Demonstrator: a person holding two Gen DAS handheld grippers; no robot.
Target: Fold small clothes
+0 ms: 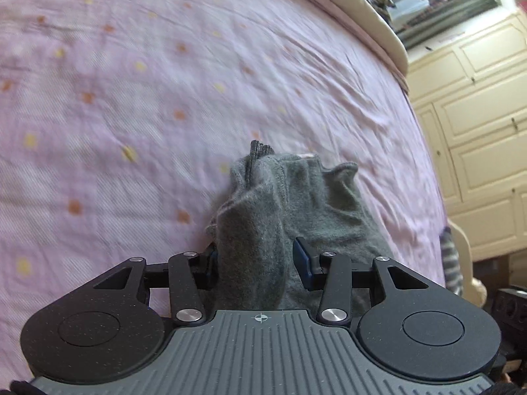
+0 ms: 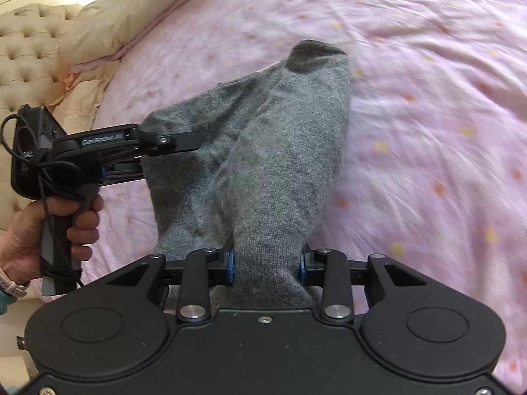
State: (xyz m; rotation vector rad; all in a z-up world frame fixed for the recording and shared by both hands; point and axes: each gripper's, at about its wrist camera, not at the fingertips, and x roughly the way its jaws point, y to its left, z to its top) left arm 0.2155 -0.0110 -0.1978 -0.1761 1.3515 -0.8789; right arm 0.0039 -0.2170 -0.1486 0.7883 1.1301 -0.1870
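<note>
The right gripper (image 2: 266, 265) is pinched on a thick fold of the grey sock (image 2: 283, 138), its blue pads (image 2: 230, 265) pressed into the knit on both sides; the left gripper (image 1: 255, 260) has a bunch of the same sock (image 1: 283, 204) between its fingers, with cloth against the left pad and a little daylight beside the right pad (image 1: 301, 256), so I judge it closed on the wool but less firmly. In the right wrist view the left gripper (image 2: 184, 141) comes in from the side and bites the sock's edge, the person's hand (image 2: 66, 217) wrapped round its handle.

The sock hangs between the two grips, lifted off the pink bedsheet (image 2: 428, 115); its darker toe (image 2: 313, 56) points away, and whether that end touches the sheet I cannot tell.

The risks, as I read them: the looser left hold may let the fuzzy knit slide out if the two grips pull apart, dropping one side and spoiling the fold; each grip holds a bunched wad, not a flat edge, so layers may lie twisted when set down; the sheet is soft and wrinkled, so dragging the toe across it could rumple both. The pillow (image 2: 131, 10) and the headboard (image 2: 26, 49) sit well apart, out of the way.
</note>
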